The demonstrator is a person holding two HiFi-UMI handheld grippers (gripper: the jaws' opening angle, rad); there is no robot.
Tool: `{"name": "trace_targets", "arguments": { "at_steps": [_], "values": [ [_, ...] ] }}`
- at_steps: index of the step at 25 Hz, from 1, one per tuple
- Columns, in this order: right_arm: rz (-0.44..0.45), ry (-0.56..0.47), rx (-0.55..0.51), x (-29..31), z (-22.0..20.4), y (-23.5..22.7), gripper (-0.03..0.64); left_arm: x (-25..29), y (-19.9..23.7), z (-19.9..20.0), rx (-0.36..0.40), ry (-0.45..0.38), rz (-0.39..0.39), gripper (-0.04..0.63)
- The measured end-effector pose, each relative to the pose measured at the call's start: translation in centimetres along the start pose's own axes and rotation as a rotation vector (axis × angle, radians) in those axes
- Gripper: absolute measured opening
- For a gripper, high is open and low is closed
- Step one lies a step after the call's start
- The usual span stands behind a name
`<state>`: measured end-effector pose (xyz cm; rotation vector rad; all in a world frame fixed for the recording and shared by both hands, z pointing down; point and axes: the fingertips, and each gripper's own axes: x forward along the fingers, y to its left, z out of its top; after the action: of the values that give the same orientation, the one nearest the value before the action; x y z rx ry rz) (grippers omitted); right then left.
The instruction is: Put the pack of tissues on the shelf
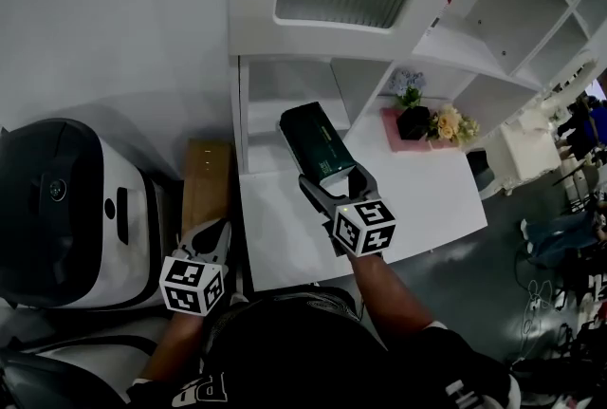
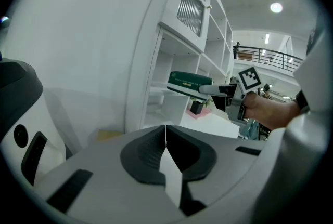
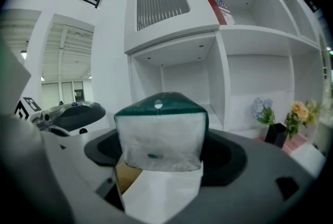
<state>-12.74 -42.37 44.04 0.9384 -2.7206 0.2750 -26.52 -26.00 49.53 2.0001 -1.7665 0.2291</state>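
Note:
The pack of tissues [image 1: 316, 145] is dark green with a clear white end [image 3: 160, 134]. My right gripper [image 1: 334, 181] is shut on it and holds it in the air over the white table [image 1: 427, 198], its far end pointing at the low open bay of the white shelf unit [image 1: 285, 99]. In the left gripper view the pack [image 2: 190, 83] hangs level in front of the shelf [image 2: 177, 69]. My left gripper [image 1: 213, 241] sits low at the left, beside the table's edge, jaws shut with nothing between them [image 2: 165, 137].
A black pot of flowers [image 1: 417, 120] stands on a pink mat [image 1: 403, 139] at the table's back right. A wooden stool [image 1: 207, 181] and a black-and-white machine [image 1: 71, 208] are at the left. Upper shelves hold a book [image 3: 221, 9].

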Motion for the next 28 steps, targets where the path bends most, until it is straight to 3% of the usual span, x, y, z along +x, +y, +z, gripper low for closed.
{"name": "trace_targets", "arguments": {
  "at_steps": [28],
  "values": [
    [-0.098,-0.03,-0.011,13.2,6.2,-5.5,0.442,-2.1,2.6,-1.0,-0.072,0.0,0.11,0.017]
  ]
}}
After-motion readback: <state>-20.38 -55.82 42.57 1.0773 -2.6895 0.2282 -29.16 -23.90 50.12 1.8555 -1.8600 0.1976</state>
